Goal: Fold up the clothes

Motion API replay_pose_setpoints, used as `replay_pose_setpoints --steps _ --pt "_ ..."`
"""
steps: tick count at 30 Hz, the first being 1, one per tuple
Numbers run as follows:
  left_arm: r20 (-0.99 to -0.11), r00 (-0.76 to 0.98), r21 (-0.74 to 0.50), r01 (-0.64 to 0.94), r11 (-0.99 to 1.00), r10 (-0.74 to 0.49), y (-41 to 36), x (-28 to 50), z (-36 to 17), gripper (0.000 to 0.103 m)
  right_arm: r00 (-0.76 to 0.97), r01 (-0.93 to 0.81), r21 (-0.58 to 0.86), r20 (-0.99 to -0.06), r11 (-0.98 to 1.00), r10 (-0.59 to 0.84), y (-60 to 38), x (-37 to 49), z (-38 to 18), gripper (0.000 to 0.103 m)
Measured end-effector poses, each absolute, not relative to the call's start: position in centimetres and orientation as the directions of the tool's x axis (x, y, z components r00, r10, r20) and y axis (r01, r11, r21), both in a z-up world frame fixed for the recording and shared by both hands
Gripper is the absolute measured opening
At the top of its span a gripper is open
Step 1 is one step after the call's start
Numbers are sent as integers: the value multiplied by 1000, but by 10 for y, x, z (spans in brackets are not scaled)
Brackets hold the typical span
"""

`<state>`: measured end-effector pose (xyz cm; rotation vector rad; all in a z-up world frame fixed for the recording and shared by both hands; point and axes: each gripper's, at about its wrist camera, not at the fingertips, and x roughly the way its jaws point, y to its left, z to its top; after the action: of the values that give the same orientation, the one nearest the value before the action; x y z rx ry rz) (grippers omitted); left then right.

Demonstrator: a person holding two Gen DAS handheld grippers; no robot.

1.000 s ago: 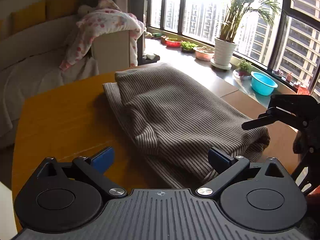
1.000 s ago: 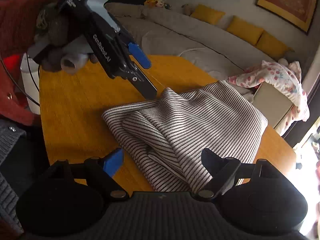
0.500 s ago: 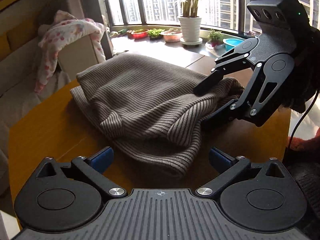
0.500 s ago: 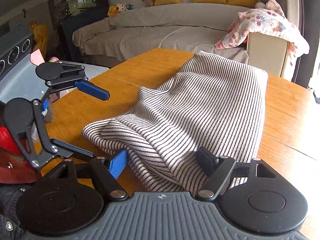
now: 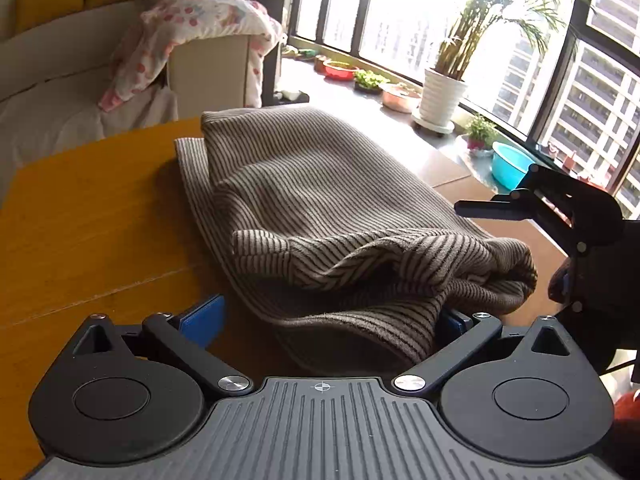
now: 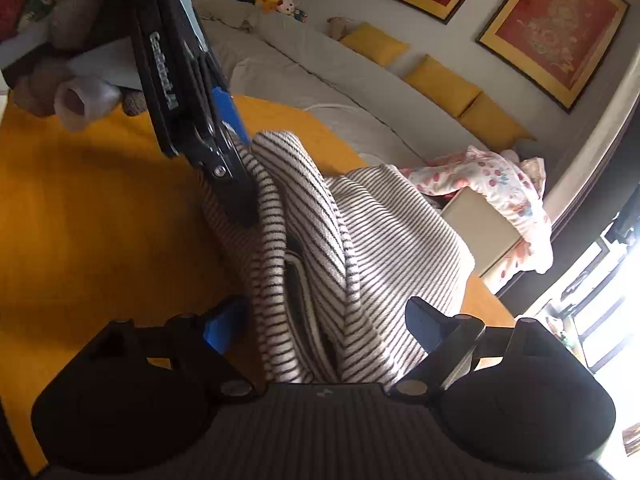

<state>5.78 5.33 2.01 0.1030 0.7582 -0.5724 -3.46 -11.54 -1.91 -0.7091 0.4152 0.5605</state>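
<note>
A brown-and-cream striped knit garment [image 5: 320, 200] lies partly folded on the orange wooden table [image 5: 88, 216]. Its near hem is bunched up and lies between the open fingers of my left gripper [image 5: 328, 320], which are wide apart. In the right wrist view the same garment [image 6: 360, 248] rises in a raised fold between the open fingers of my right gripper [image 6: 324, 328]. The left gripper [image 6: 208, 136] shows there at the garment's far end, its fingers around the fabric edge. The right gripper [image 5: 560, 240] shows at the right edge of the left wrist view.
A sofa with yellow cushions [image 6: 436, 76] and a floral blanket [image 5: 200, 16] over a box stand beyond the table. A window sill holds a potted plant [image 5: 440, 96] and bowls. The person's hand and a white roll [image 6: 80, 100] sit at the table's far corner.
Both grippers have closed in on the near hem, which now lies between each pair of fingers. The hem is bunched and lifted higher than before.
</note>
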Motion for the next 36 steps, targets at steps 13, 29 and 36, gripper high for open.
replay_pose_setpoints --steps 13,29,36 --pt "-444 664 -337 498 799 -602 107 58 74 87 581 -739 -269 -719 617 382 -136 -25 55 24" --pt "-515 345 -644 449 619 -785 72 173 -10 49 381 -869 -122 -784 480 490 -153 28 112 28" --pt "-478 459 -620 427 658 -749 121 159 17 74 374 -804 7 -772 595 514 -174 112 46 42"
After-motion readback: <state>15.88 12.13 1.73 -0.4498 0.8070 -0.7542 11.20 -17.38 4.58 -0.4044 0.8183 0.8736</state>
